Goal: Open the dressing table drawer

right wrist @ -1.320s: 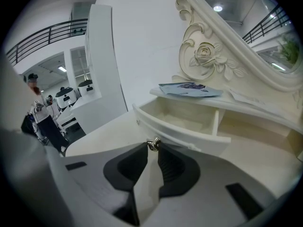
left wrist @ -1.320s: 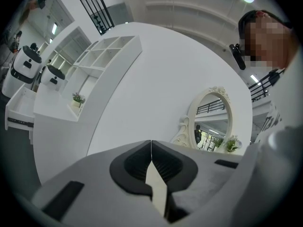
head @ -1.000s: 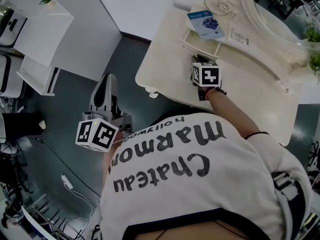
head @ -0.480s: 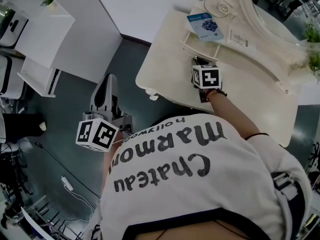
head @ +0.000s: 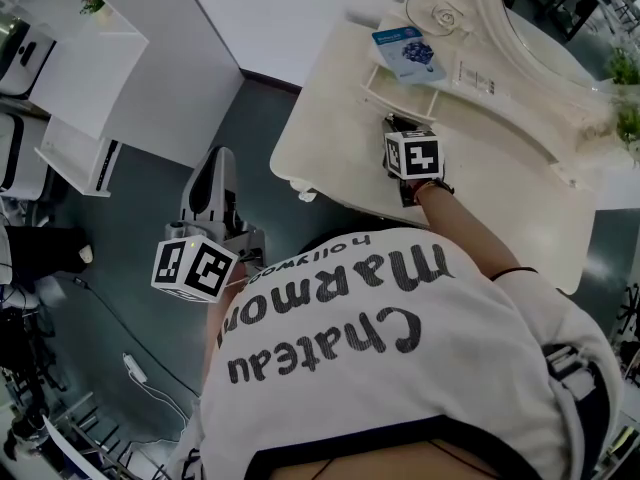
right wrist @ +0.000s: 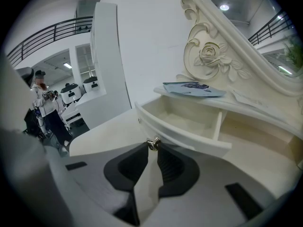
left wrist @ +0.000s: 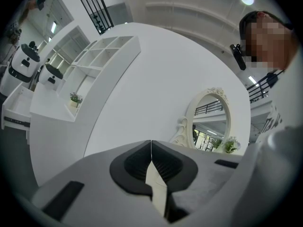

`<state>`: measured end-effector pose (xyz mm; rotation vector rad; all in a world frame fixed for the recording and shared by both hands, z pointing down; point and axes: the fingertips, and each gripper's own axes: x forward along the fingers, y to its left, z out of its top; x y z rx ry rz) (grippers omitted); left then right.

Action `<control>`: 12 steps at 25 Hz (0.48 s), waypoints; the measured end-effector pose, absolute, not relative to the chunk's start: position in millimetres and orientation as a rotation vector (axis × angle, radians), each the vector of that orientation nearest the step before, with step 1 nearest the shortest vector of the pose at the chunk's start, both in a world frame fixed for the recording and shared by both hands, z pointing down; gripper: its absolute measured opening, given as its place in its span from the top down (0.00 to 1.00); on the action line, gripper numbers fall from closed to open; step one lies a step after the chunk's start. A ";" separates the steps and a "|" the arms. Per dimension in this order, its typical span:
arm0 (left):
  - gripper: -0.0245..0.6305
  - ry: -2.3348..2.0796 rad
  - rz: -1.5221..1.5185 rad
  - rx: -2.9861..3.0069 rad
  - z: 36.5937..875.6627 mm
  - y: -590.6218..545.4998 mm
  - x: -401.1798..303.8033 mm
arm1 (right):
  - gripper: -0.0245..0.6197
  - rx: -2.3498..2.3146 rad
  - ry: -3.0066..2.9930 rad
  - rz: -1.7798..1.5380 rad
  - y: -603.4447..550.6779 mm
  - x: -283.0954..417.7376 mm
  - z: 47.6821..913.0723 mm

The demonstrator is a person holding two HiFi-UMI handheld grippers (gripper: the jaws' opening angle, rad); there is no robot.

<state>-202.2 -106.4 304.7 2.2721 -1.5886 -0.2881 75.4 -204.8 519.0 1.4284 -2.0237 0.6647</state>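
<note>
The cream drawer (right wrist: 189,124) stands pulled open, bare inside, just ahead of my right claw (right wrist: 152,149), its small metal knob (right wrist: 153,143) pinched between the tips.

A blue booklet (head: 408,50) lies flat; a small plant (head: 92,1) tops the white cabinet (head: 85,63).

Almost nothing moved. In the head view the blue booklet (head: 405,48) has slid a tiny bit toward 10 o'clock, and the right gripper (head: 394,122) sits a tiny bit lower, toward 6 o'clock
</note>
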 end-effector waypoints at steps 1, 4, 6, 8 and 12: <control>0.93 -1.588 -0.288 2.272 304.6 -106.8 -201.8 | 0.85 1.426 -2.025 0.663 -204.6 75.7 519.0; 0.93 -1.588 -0.285 2.274 303.6 -107.9 -200.4 | 0.85 1.419 -2.029 0.657 -204.3 76.1 518.4; 0.93 -1.585 -0.286 2.276 303.0 -108.7 -199.1 | 0.85 1.415 -2.031 0.655 -203.8 76.7 518.5; 0.93 -1.584 -0.289 2.277 302.3 -109.4 -198.1 | 0.85 1.409 -2.033 0.654 -203.5 77.0 518.7; 0.93 -1.577 -0.290 2.279 301.6 -110.7 -195.0 | 0.85 1.399 -2.036 0.640 -202.4 78.1 517.6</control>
